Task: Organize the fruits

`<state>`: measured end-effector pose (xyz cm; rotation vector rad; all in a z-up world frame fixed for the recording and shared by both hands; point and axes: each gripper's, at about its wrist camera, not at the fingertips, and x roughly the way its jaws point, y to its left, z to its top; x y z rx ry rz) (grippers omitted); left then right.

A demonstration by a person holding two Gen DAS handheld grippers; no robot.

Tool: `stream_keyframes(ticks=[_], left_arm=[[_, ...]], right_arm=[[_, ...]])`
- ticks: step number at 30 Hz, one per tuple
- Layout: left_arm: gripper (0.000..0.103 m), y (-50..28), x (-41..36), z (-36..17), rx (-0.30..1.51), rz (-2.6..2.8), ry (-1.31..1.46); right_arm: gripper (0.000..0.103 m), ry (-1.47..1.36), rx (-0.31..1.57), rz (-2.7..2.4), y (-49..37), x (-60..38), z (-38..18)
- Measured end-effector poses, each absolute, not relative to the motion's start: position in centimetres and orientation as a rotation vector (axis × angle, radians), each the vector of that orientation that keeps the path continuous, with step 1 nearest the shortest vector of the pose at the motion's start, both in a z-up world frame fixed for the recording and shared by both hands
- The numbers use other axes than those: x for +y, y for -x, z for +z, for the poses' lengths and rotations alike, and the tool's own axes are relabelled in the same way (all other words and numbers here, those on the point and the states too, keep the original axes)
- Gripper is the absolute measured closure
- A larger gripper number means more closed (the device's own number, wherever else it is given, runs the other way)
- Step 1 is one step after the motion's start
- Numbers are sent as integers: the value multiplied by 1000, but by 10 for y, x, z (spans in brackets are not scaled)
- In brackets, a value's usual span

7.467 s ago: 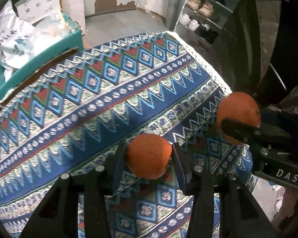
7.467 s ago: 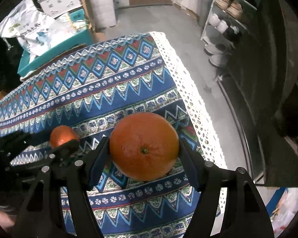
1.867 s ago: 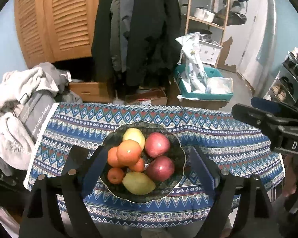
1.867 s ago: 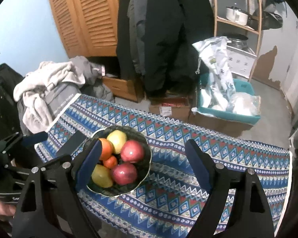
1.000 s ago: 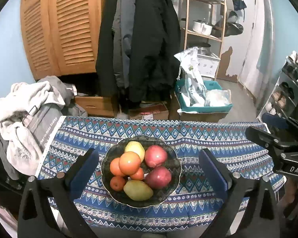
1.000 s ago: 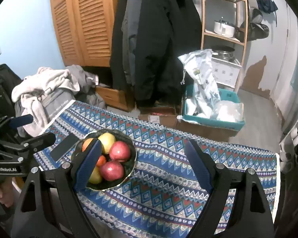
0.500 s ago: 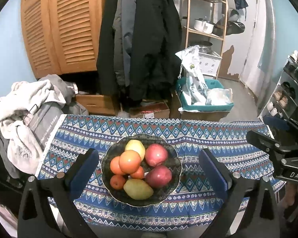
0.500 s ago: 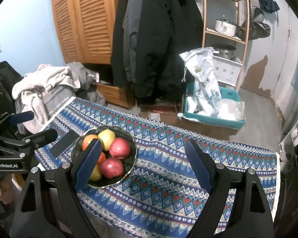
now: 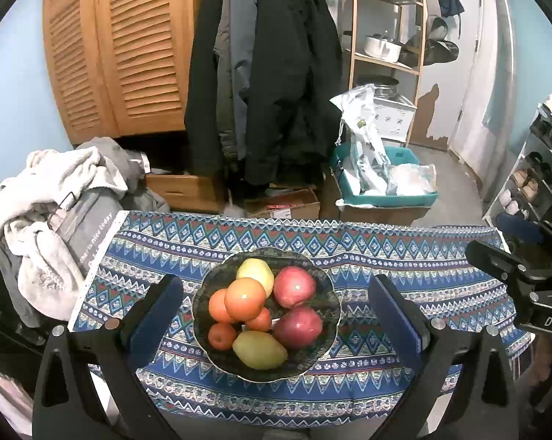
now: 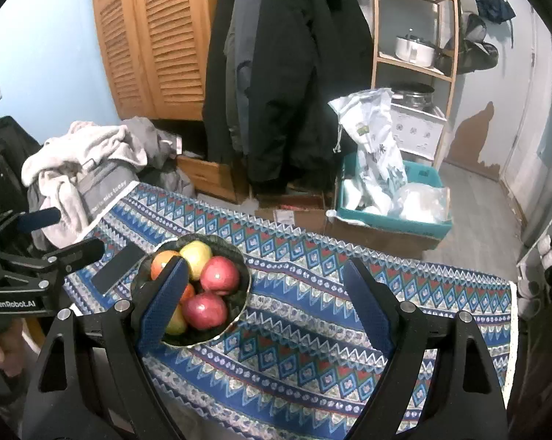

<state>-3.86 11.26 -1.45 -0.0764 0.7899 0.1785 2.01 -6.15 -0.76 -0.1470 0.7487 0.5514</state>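
Fruit bowl [image 9: 327,315] near the tablecloth's [image 9: 404,256] front edge, both tools [image 9: 276,315] [image 10: 264,300] spread wide, empty above it.

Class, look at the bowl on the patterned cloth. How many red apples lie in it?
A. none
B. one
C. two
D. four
C: in the left wrist view two red apples lie side by side on the right of the bowl, next to the oranges and yellow pears.
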Motion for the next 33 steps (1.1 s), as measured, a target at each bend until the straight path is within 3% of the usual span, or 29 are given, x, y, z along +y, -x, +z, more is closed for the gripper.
stream_keyframes(ticks=[33], left_arm=[[1,38,110,-14,796,238,67]], right_arm=[[18,154,754,543,-23,-65,-10]])
